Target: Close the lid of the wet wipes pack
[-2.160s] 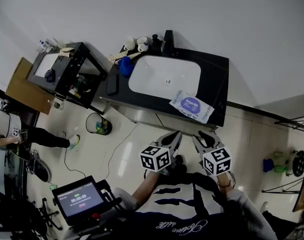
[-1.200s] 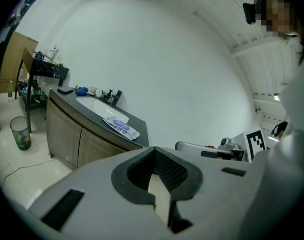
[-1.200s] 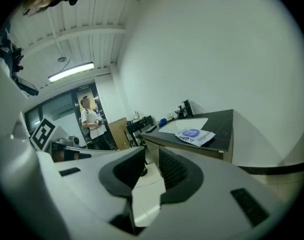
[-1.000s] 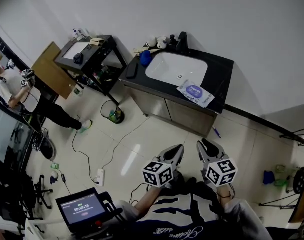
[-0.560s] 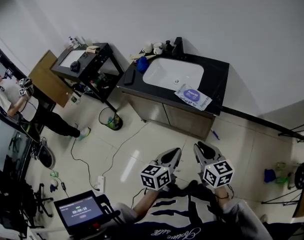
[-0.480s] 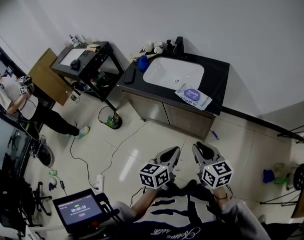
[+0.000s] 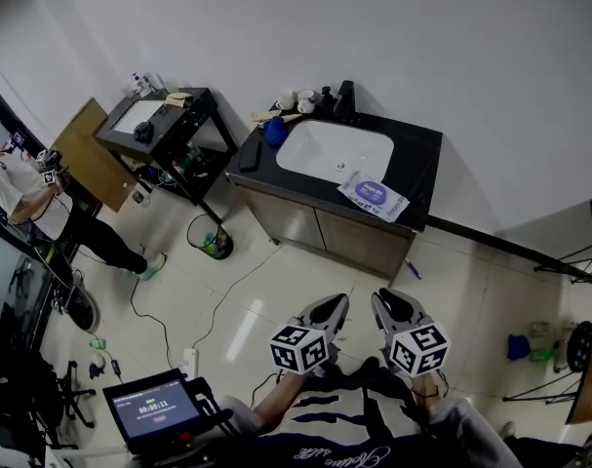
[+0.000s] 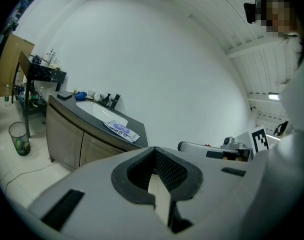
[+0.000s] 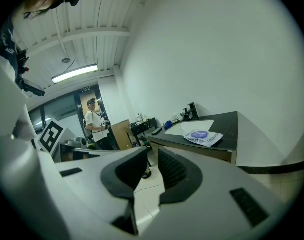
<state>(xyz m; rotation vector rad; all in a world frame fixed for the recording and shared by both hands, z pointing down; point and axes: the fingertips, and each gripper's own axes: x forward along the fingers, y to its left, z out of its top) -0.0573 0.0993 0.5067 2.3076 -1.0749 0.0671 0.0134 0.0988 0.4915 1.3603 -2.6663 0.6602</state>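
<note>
White wet wipes pack [image 7: 373, 196] sits far off on the black counter [image 7: 424, 154]; left gripper [image 7: 332, 306] and right gripper [image 7: 384, 301] hang well short of it, narrowly parted (both empty).

dark top [image 7: 336, 425] with white stripes and white script lettering, grey sleeves [image 7: 468, 427]. left gripper [image 7: 332, 306] and right gripper [image 7: 387, 303]: pale grey shells, black ribbed pads, each bearing a black-and-white marker cube [image 7: 300, 347].

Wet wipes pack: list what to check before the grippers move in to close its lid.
1. Wet wipes pack found: ok, flat on the counter right of the sink.
2. Lid open or closed: cannot tell, too small.
3. Left gripper empty, jaws apart: ok.
4. Right gripper empty, jaws apart: ok.
5. Pack in reach: not ok, both grippers far short of the counter.
</note>
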